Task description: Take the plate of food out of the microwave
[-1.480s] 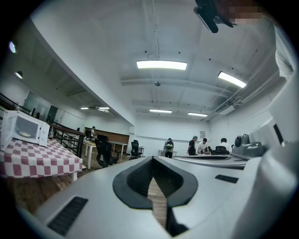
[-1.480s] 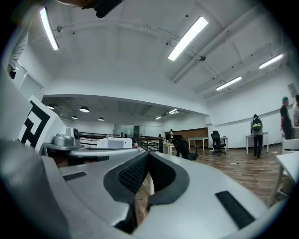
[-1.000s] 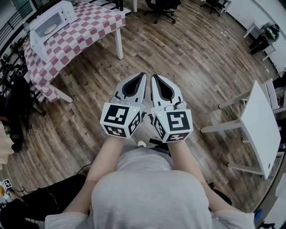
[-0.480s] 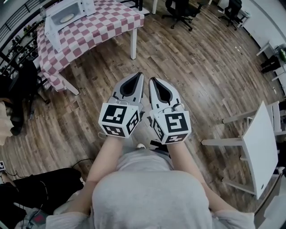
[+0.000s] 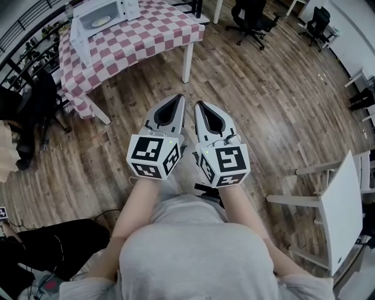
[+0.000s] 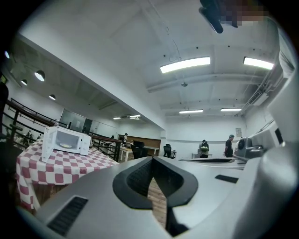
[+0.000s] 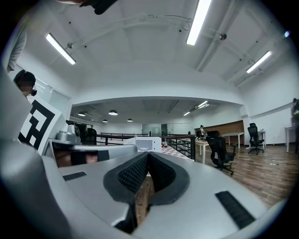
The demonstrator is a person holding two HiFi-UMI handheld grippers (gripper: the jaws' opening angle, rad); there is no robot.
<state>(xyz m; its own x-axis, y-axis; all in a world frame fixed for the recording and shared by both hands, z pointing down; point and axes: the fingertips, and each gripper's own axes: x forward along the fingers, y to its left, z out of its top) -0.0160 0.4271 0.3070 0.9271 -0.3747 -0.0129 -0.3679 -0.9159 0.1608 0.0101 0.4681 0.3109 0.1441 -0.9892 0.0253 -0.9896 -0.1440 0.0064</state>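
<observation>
A white microwave [image 5: 105,13] stands on a table with a red-and-white checked cloth [image 5: 140,41] at the far upper left of the head view. Its door hangs open, and a plate [image 5: 101,21] lies inside. The microwave [image 6: 65,142] also shows at the left of the left gripper view, and the microwave [image 7: 144,143] shows small, straight past the jaws, in the right gripper view. My left gripper [image 5: 178,97] and right gripper [image 5: 198,104] are held side by side in front of the person's chest. Both are shut and hold nothing, a good way from the table.
Wooden floor lies between me and the table. Black office chairs [image 5: 252,14] stand at the back, another black chair [image 5: 35,105] left of the table. A white table [image 5: 343,205] is at the right. Dark bags lie on the floor at the lower left [image 5: 53,252]. People [image 6: 204,148] stand far off.
In the head view the table and microwave have slid to the right and come nearer. The two grippers have stayed shut, side by side.
</observation>
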